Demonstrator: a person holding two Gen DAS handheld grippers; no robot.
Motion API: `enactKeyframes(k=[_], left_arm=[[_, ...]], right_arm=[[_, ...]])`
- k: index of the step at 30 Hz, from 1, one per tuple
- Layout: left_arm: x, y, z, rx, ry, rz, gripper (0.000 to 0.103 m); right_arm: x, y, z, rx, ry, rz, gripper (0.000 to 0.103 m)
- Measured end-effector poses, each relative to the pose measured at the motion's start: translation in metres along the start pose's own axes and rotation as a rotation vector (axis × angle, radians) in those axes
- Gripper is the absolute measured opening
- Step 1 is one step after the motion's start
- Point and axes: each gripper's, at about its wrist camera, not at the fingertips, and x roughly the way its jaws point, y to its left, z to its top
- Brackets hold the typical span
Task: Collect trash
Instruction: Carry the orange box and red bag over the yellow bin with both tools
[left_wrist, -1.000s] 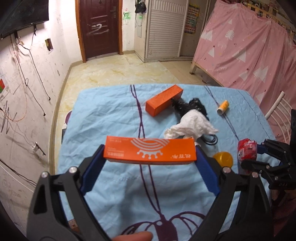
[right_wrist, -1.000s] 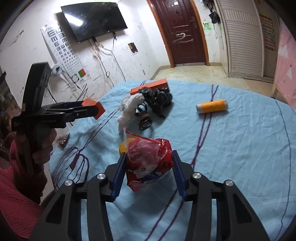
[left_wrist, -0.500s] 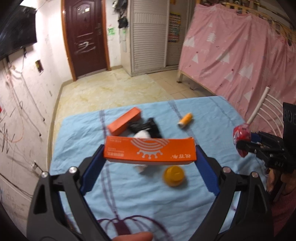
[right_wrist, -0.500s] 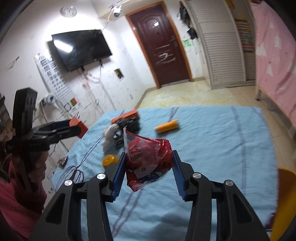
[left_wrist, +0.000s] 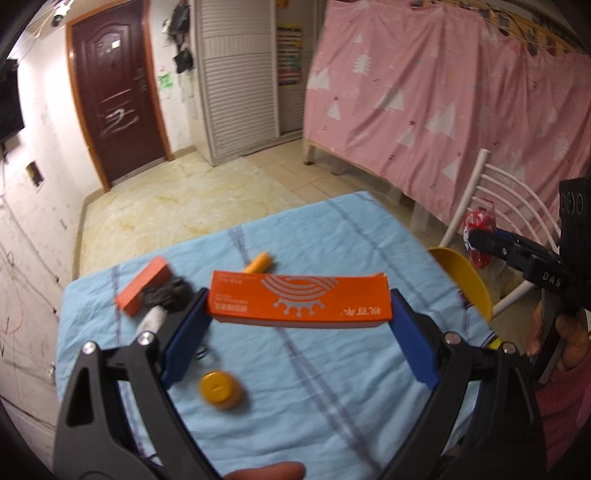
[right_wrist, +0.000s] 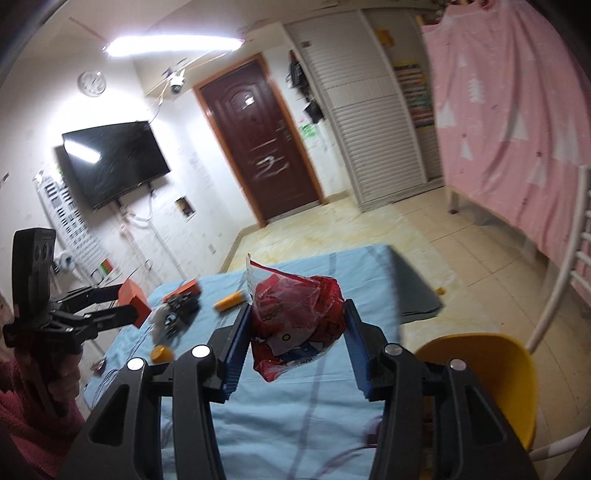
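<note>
Room: white scuffed walls, one dark red door (left_wrist: 118, 99), one white louvred wardrobe (left_wrist: 240, 81), one wall-mounted television (right_wrist: 114, 162), one wall clock (right_wrist: 92, 83), pale tiled floor, one pink curtain with white tree shapes (left_wrist: 443, 99) along the far side.

Tabletop (left_wrist: 332, 387): one, covered in a light blue cloth with dark stripes.

Items lying on the tabletop, counted:
- one orange box (left_wrist: 142, 290), at the far left corner, touching a black tangled bundle (left_wrist: 168, 297);
- one white crumpled tissue (left_wrist: 153, 319), just beside that bundle;
- one small orange cylinder (left_wrist: 260, 262), lying on its side towards the far edge;
- one round yellow-orange cap (left_wrist: 219, 389), near the front, well apart from the rest.

Items held off the tabletop, counted:
- one long flat orange carton (left_wrist: 299, 304) with white print, clamped end to end between the blue pads of the left claw (left_wrist: 299, 325), which is spread wide around it; it hangs level above the cloth.
- one crumpled red plastic wrapper (right_wrist: 295, 317), pinched between the pads of the right claw (right_wrist: 295, 332), about half closed on it; it is raised above the right part of the tabletop.

Seating: one yellow chair (right_wrist: 491, 369) at the right edge of the tabletop; one white metal chair back (left_wrist: 495, 206) behind it.

Person: two hands on the claw handles, dark pink sleeves (right_wrist: 22, 417) visible.
</note>
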Motion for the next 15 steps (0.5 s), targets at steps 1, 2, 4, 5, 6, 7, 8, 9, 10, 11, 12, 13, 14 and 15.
enactKeyframes(k=[1,2,4,5,6,7,8,9,10,11,12,13,14,15], left_arm=[[0.002,-0.007,0.003,0.006,0.001,-0.007,0.089],[0.006,-0.016,0.007,0.013,0.003,-0.017,0.089],[0.011,-0.032,0.013,0.027,0.006,-0.033,0.089],[0.015,-0.042,0.017,0.038,0.006,-0.042,0.089],[0.018,-0.049,0.02,0.046,0.008,-0.049,0.089],[0.021,-0.057,0.024,0.055,0.01,-0.056,0.089],[0.026,-0.068,0.028,0.064,0.013,-0.065,0.089],[0.03,-0.078,0.032,0.07,0.018,-0.075,0.089],[0.033,-0.086,0.034,0.074,0.024,-0.084,0.089],[0.039,-0.097,0.038,0.081,0.035,-0.101,0.089],[0.043,-0.105,0.041,0.087,0.042,-0.111,0.089],[0.049,-0.118,0.043,0.098,0.055,-0.125,0.089],[0.053,-0.125,0.044,0.105,0.064,-0.133,0.089],[0.057,-0.133,0.045,0.111,0.072,-0.141,0.089]], right_arm=[[-0.005,-0.006,0.0,0.007,-0.011,-0.017,0.042],[-0.008,-0.011,0.0,0.011,-0.017,-0.026,0.042],[-0.014,-0.024,0.0,0.023,-0.028,-0.056,0.042],[-0.017,-0.031,0.0,0.035,-0.036,-0.07,0.042],[-0.021,-0.039,-0.001,0.05,-0.043,-0.078,0.042],[-0.023,-0.046,-0.001,0.063,-0.05,-0.087,0.042],[-0.027,-0.057,-0.003,0.079,-0.057,-0.115,0.042],[-0.028,-0.064,-0.004,0.087,-0.059,-0.139,0.042],[-0.029,-0.07,-0.005,0.095,-0.059,-0.16,0.042],[-0.032,-0.08,-0.007,0.111,-0.062,-0.19,0.043],[-0.034,-0.089,-0.009,0.129,-0.065,-0.213,0.044],[-0.036,-0.094,-0.011,0.139,-0.065,-0.228,0.044],[-0.037,-0.1,-0.013,0.148,-0.062,-0.253,0.046],[-0.037,-0.106,-0.015,0.155,-0.056,-0.273,0.05]])
